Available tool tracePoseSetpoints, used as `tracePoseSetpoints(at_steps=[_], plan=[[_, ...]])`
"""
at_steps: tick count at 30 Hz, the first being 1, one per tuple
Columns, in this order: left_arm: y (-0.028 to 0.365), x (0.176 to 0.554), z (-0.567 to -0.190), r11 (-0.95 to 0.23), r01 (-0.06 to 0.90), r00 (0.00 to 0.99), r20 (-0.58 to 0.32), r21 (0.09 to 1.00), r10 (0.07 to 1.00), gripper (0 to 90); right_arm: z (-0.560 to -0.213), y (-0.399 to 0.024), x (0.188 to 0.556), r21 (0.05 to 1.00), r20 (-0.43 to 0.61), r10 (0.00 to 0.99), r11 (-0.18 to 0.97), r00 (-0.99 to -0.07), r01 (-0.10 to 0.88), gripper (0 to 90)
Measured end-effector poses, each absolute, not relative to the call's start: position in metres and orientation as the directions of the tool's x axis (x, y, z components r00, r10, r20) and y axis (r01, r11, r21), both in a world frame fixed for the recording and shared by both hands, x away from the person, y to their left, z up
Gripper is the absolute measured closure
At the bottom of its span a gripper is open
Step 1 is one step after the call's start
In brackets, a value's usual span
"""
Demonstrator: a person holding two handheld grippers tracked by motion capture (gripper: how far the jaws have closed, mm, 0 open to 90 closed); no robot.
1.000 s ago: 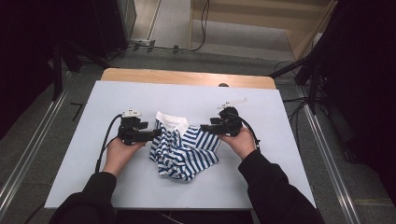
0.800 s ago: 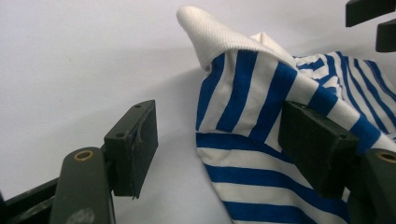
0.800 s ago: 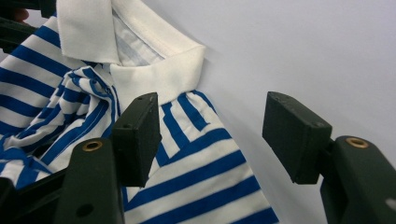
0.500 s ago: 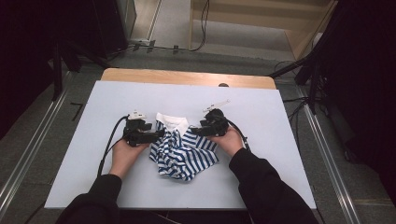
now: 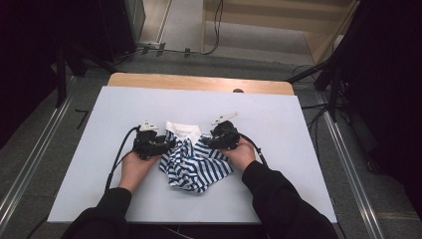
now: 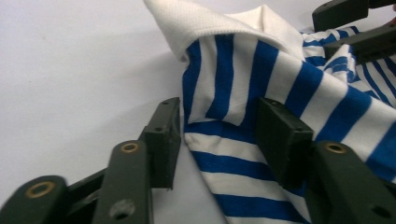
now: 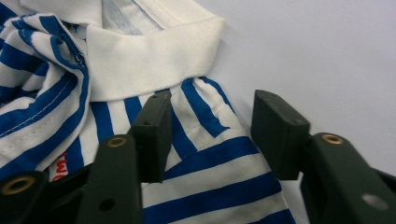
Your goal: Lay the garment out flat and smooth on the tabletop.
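A blue-and-white striped polo shirt (image 5: 194,167) with a white collar (image 5: 182,130) lies crumpled at the middle of the white table (image 5: 288,129). My left gripper (image 5: 171,143) lies at the shirt's left shoulder, just below the collar. In the left gripper view its jaws (image 6: 219,135) straddle a striped fold and have just been closing, but a gap remains at the left pad (image 6: 163,135). My right gripper (image 5: 205,143) sits at the opposite shoulder. Its jaws (image 7: 210,135) have also just been closing around the striped edge below the collar (image 7: 154,60), without pinching it.
A wooden strip (image 5: 199,82) runs along the table's far edge. Black cables (image 5: 117,159) trail from both grippers over the table. Metal rails (image 5: 30,164) and dark frame posts flank the table. The right gripper's jaws (image 6: 355,28) appear at the top right of the left gripper view.
The right gripper has come leftward and down onto the shirt's shoulder. Both pairs of jaws have narrowed around the fabric. The left hand has hardly shifted.
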State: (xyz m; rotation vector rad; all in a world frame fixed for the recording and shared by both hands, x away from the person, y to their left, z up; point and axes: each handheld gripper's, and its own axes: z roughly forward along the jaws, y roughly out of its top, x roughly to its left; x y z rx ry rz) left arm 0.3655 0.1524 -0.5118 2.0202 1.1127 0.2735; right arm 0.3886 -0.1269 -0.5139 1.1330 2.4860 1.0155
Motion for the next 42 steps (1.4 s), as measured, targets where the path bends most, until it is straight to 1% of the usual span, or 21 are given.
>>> tracePoseSetpoints(at_steps=[2,4,5,6,7,9,11,12,15,16,18,20,23,29,37,42], plan=[[0.151,0.365,-0.512,-0.308,0.608,0.592,-0.159,0.732,0.79,57.4,-0.513,-0.127,0.389,0.671,0.078,0.733,0.463,-0.675,0.579,55.0],[0.15,0.363,-0.512,-0.325,0.597,0.594,-0.131,0.734,0.794,61.6,-0.512,-0.128,0.389,0.664,0.092,0.734,0.458,-0.673,0.591,61.1],[0.15,0.363,-0.512,-0.325,0.597,0.594,-0.131,0.734,0.794,64.1,-0.512,-0.129,0.39,0.664,0.099,0.735,0.453,-0.67,0.595,63.8],[0.15,0.363,-0.512,-0.335,0.592,0.594,-0.116,0.733,0.796,64.1,-0.512,-0.129,0.39,0.664,0.099,0.735,0.453,-0.67,0.595,63.8],[0.149,0.362,-0.512,-0.344,0.586,0.596,-0.102,0.734,0.797,67.4,-0.512,-0.129,0.39,0.658,0.1,0.742,0.451,-0.663,0.603,68.6],[0.15,0.362,-0.512,-0.332,0.595,0.587,-0.114,0.732,0.801,68.2,-0.511,-0.128,0.39,0.653,0.106,0.749,0.443,-0.654,0.614,72.4],[0.15,0.362,-0.511,-0.331,0.604,0.579,-0.113,0.725,0.808,74.6,-0.511,-0.129,0.391,0.646,0.125,0.743,0.442,-0.657,0.623,79.5],[0.151,0.362,-0.511,-0.333,0.606,0.579,-0.113,0.722,0.808,78.2,-0.511,-0.128,0.391,0.64,0.14,0.742,0.438,-0.656,0.632,80.6],[0.153,0.364,-0.511,-0.305,0.635,0.57,-0.165,0.71,0.805,86.2,-0.51,-0.127,0.391,0.633,0.148,0.738,0.441,-0.658,0.637,81.8],[0.153,0.364,-0.511,-0.305,0.635,0.57,-0.165,0.71,0.805,87.1,-0.51,-0.127,0.391,0.631,0.152,0.738,0.439,-0.657,0.64,81.9],[0.154,0.366,-0.51,-0.297,0.647,0.57,-0.187,0.702,0.8,87.3,-0.509,-0.128,0.392,0.622,0.161,0.738,0.44,-0.656,0.648,82.3],[0.156,0.368,-0.507,-0.307,0.654,0.568,-0.181,0.691,0.803,87.4,-0.506,-0.13,0.394,0.617,0.152,0.738,0.449,-0.657,0.646,82.3],[0.167,0.371,-0.498,-0.265,0.65,0.552,-0.202,0.713,0.809,87.9,-0.499,-0.138,0.395,0.632,0.174,0.745,0.417,-0.644,0.653,82.4],[0.185,0.373,-0.478,-0.215,0.622,0.545,-0.219,0.753,0.809,87.9,-0.481,-0.154,0.391,0.669,0.156,0.764,0.384,-0.626,0.636,82.5],[0.189,0.37,-0.46,-0.208,0.585,0.582,-0.227,0.784,0.781,88.3,-0.447,-0.179,0.372,0.737,0.13,0.773,0.343,-0.621,0.582,82.4],[0.186,0.363,-0.44,-0.21,0.543,0.623,-0.223,0.813,0.749,88.4,-0.428,-0.19,0.357,0.77,0.128,0.769,0.321,-0.627,0.551,82.4]])
